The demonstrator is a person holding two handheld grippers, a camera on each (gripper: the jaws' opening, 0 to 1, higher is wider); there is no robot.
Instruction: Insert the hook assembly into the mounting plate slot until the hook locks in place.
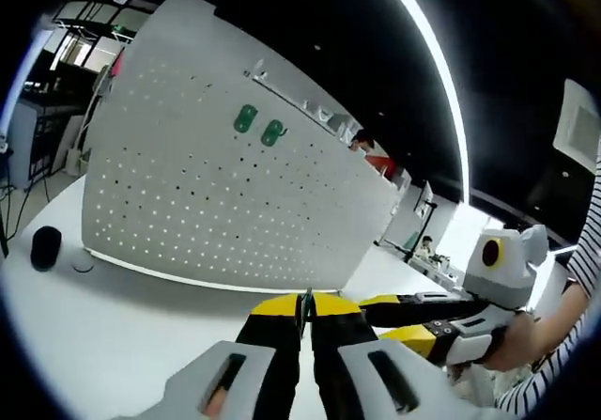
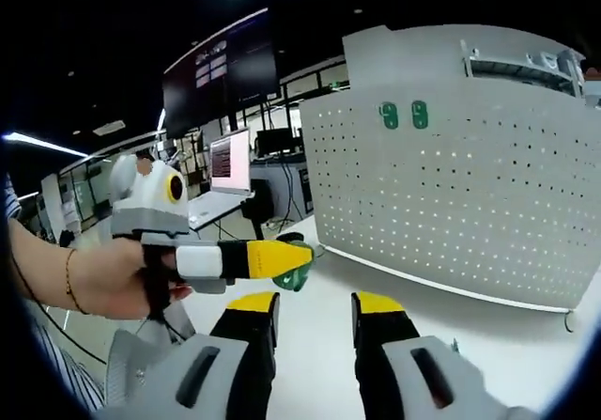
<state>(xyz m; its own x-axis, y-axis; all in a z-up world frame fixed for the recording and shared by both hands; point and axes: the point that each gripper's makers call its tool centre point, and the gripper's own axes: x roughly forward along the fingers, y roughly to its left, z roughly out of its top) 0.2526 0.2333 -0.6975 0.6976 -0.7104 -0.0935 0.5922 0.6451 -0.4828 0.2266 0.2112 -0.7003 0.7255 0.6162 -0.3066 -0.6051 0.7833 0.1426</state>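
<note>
A white pegboard mounting plate stands upright on the white table, with two green hooks hanging near its top. In the left gripper view my left gripper is shut on a thin green hook assembly, short of the board's lower edge. In the right gripper view the same left gripper comes in from the left, held by a hand, with the green hook at its yellow tips. My right gripper is open and holds nothing; in the left gripper view it lies beside the left one.
A black round object and a small disc lie on the table left of the board. A rail with small parts runs along the board's top. Monitors and desks stand behind.
</note>
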